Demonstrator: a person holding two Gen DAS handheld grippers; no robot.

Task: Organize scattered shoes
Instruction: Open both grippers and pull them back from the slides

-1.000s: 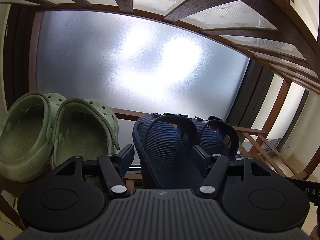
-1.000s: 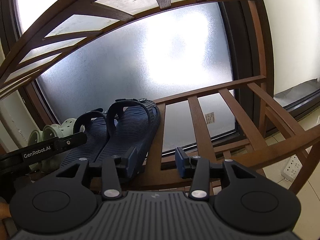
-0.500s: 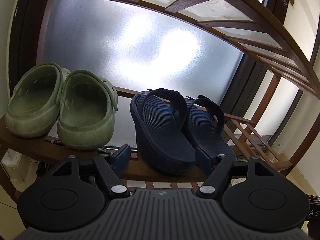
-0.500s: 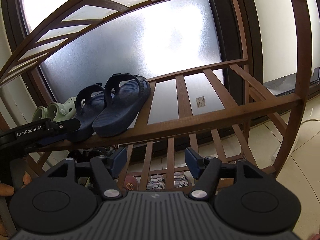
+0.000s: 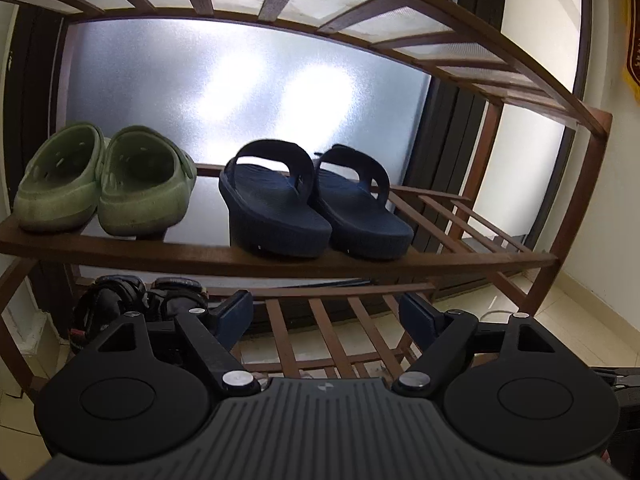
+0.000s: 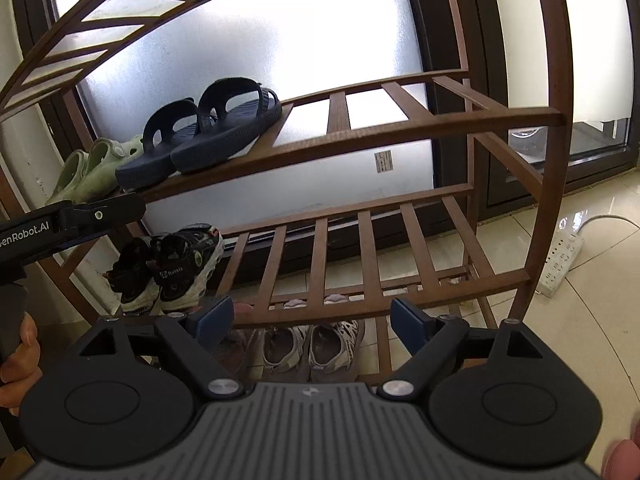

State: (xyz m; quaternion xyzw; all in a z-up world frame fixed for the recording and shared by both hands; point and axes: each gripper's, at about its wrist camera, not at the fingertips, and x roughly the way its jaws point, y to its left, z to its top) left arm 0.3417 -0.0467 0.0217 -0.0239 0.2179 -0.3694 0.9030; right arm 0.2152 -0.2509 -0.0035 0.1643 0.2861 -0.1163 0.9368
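A pair of navy slide sandals (image 5: 316,204) (image 6: 204,132) stands side by side on the middle shelf of a wooden shoe rack (image 5: 280,260) (image 6: 360,136), heels toward me. Left of them sits a pair of pale green clogs (image 5: 104,184) (image 6: 92,172). My left gripper (image 5: 328,316) hangs below and in front of that shelf, its jaws opening with nothing between them. My right gripper (image 6: 308,320) is lower, in front of the bottom shelves, its jaws also opening and empty. The left gripper's body (image 6: 72,220) shows at the left edge of the right wrist view.
Black-and-white sneakers (image 6: 172,268) (image 5: 136,304) sit on the lower shelf at left. Grey shoes (image 6: 312,348) lie on the floor under the rack. A white power strip (image 6: 560,260) lies on the tiled floor at right. Frosted glass stands behind the rack.
Both grippers have drawn back and down from the navy sandals, which now stand free on the shelf. Both pairs of jaws have spread wider.
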